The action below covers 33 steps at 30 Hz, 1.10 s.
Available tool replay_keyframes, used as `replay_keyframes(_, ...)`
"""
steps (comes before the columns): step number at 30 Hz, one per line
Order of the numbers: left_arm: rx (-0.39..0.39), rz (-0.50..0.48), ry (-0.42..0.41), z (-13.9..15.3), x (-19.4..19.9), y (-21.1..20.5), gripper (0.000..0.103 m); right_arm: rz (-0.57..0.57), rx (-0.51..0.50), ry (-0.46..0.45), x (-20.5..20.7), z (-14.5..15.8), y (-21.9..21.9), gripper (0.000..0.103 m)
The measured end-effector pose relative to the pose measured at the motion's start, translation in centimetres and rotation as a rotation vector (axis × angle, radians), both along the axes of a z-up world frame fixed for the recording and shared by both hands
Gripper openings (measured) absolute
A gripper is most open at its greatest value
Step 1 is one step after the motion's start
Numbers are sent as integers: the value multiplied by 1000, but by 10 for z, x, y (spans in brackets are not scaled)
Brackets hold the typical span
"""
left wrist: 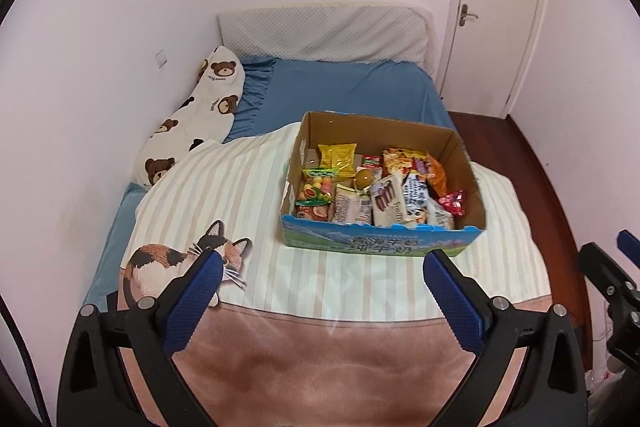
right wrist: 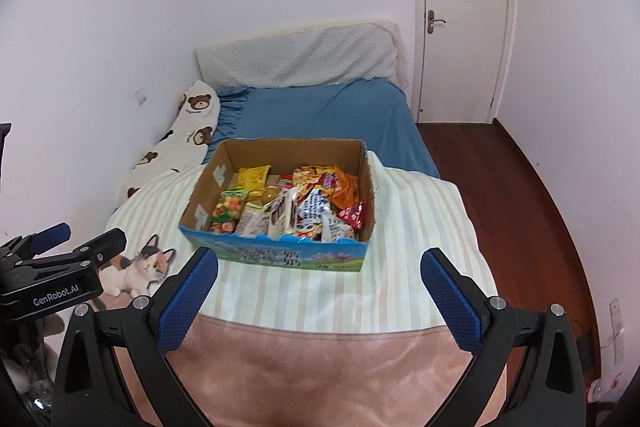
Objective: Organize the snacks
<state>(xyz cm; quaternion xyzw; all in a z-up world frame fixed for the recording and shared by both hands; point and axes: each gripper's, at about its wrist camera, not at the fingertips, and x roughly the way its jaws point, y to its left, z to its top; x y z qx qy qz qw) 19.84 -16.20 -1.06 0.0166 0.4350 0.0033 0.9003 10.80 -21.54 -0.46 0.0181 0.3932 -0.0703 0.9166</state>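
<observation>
Hovering grippers agape nr box

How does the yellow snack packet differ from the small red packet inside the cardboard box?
The yellow snack packet lies toward the far left of the cardboard box; the small red packet sits against the right wall. The yellow snack packet looks larger and lies rather flat, while the small red packet looks crumpled and tilted. Both are sealed, shiny wrappers resting among other snacks, and neither hand-held gripper touches them.
</observation>
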Motion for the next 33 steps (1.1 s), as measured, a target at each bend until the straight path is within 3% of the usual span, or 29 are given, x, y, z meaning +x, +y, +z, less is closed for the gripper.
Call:
replay_keyframes(20, 90, 9, 41, -39, 82, -18, 103, -58, 0, 91, 82, -58, -24, 103)
replay_keyframes(33, 96, -37, 82, -54, 92, -32, 103, -82, -1, 131, 101, -74, -35, 103)
